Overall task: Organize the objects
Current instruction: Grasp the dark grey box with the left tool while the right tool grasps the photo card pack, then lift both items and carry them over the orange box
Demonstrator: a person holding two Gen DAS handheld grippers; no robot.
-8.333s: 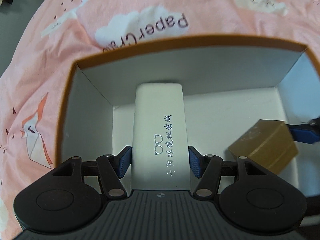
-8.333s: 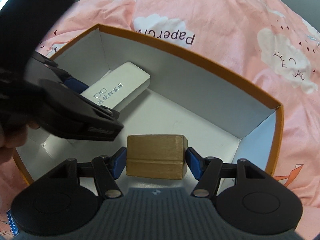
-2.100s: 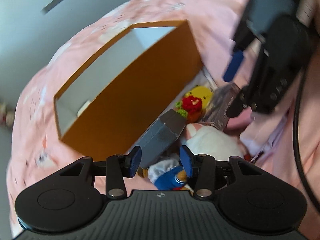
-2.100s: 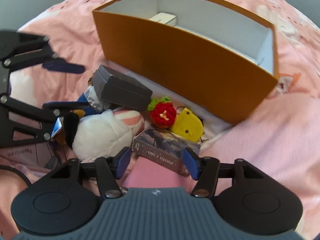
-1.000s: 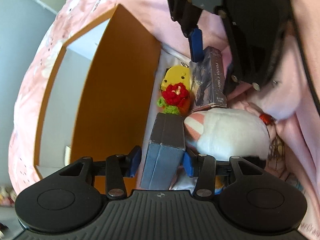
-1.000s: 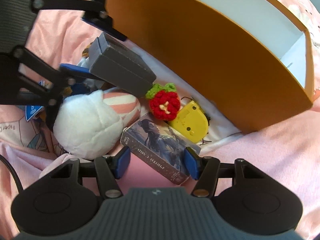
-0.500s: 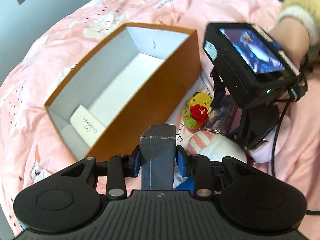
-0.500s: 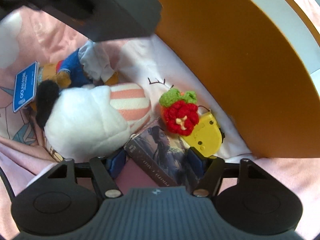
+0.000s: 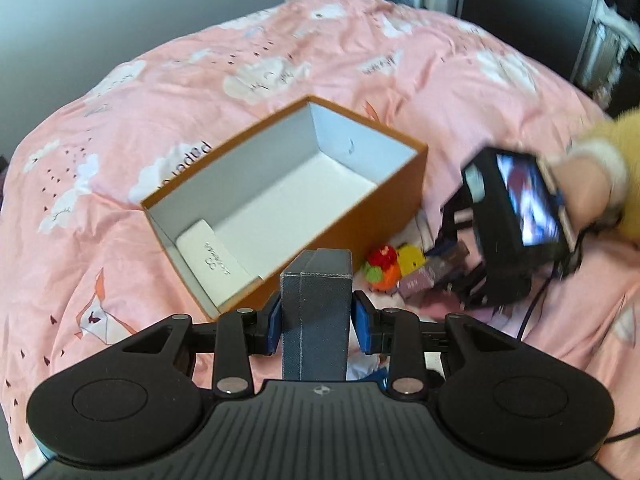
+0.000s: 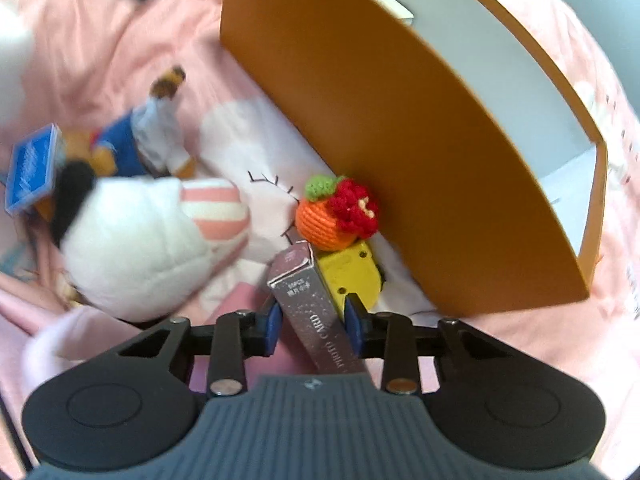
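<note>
My left gripper [image 9: 316,322] is shut on a dark grey box [image 9: 316,292] and holds it up above the bed. Beyond it lies the open orange box [image 9: 384,200] with a white glasses case [image 9: 208,256] inside at its near-left end. Low beside the orange box's wall [image 10: 400,140], my right gripper [image 10: 314,326] has its jaws closing, and both pads touch a photo card box [image 10: 308,304] that stands tilted on its edge. A crocheted orange-and-red toy [image 10: 340,216] and a yellow gadget [image 10: 352,276] lie against that card box.
A white plush [image 10: 136,240] with pink stripes, a small doll in blue [image 10: 148,140] and a blue tag [image 10: 32,172] lie left of the right gripper. All rest on a pink cloud-print bedspread [image 9: 280,72]. A hand [image 9: 588,184] grips the right tool's screen [image 9: 528,208].
The left gripper closed on the grey box, rolled level and rose with it. The right gripper's jaws closed onto the photo card box, which tipped from flat onto its edge.
</note>
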